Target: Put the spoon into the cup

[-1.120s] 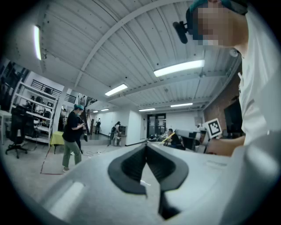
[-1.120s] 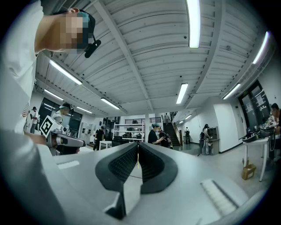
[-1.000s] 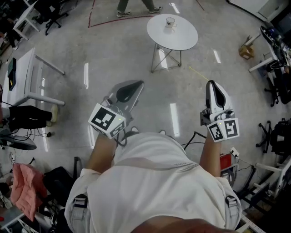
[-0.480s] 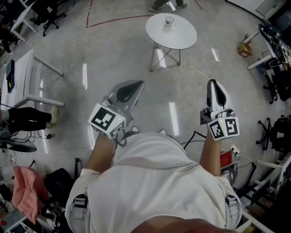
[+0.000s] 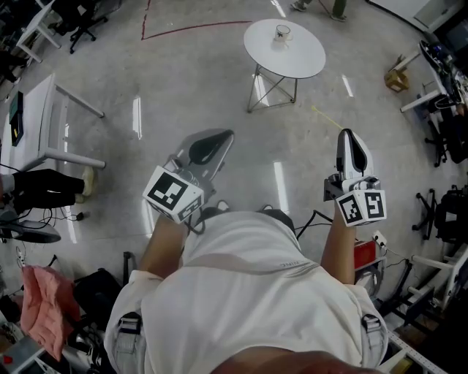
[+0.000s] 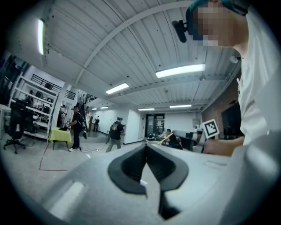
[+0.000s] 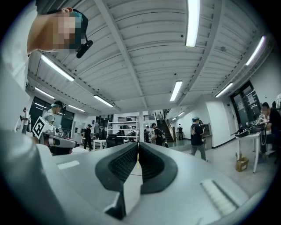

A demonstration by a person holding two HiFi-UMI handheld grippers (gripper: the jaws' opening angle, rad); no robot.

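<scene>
A small glass cup [image 5: 281, 32] stands on a round white table [image 5: 296, 60] far ahead, at the top of the head view. I cannot make out a spoon from here. My left gripper [image 5: 222, 136] and right gripper [image 5: 346, 134] are held at waist height, well short of the table. The left gripper [image 6: 146, 145] has its jaws closed together with nothing between them. The right gripper [image 7: 138, 144] also has its jaws pressed together and holds nothing. Both gripper views look out across the room, not at the table.
Bare concrete floor lies between me and the table. A white desk [image 5: 33, 120] stands at the left, a wooden box [image 5: 397, 79] and office chairs [image 5: 447, 139] at the right. Someone's feet [image 5: 322, 6] pass behind the table. Cables and a pink cloth [image 5: 40, 307] lie near me.
The table and cup have shifted slightly right in the head view. The walking person behind the table has moved right. Both grippers stay shut and in much the same place.
</scene>
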